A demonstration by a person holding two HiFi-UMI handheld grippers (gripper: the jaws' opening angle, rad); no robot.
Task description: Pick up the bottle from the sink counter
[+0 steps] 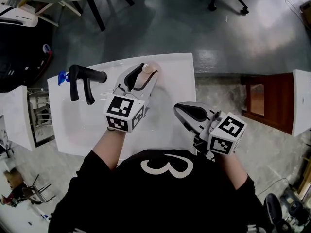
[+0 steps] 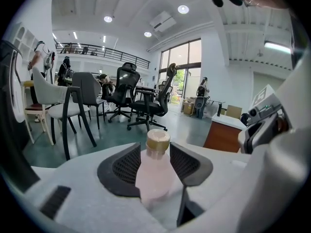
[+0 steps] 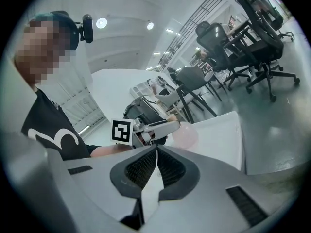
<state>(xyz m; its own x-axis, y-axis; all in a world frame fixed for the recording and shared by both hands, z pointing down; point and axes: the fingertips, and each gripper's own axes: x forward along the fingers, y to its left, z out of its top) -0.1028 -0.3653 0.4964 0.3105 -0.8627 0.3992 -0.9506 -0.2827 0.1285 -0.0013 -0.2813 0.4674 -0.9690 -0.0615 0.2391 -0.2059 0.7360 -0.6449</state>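
A pale pink bottle [image 2: 154,176] with a tan cap [image 1: 147,68] stands near the far edge of the white sink counter [image 1: 175,79]. My left gripper [image 1: 142,75] reaches over the counter, its dark pads [image 2: 127,165] on either side of the bottle's body. The jaws stand wide and I see no squeeze on the bottle. In the right gripper view the bottle [image 3: 187,134] shows as a pink bulge under the left gripper. My right gripper [image 1: 187,111] hovers at the counter's near right corner, its jaws [image 3: 156,166] shut on nothing.
A black faucet [image 1: 80,78] stands at the counter's left, with a blue object [image 1: 62,76] beside it. A brown cabinet [image 1: 266,101] with a white top is to the right. Office chairs [image 2: 146,101] stand on the grey-green floor beyond the counter.
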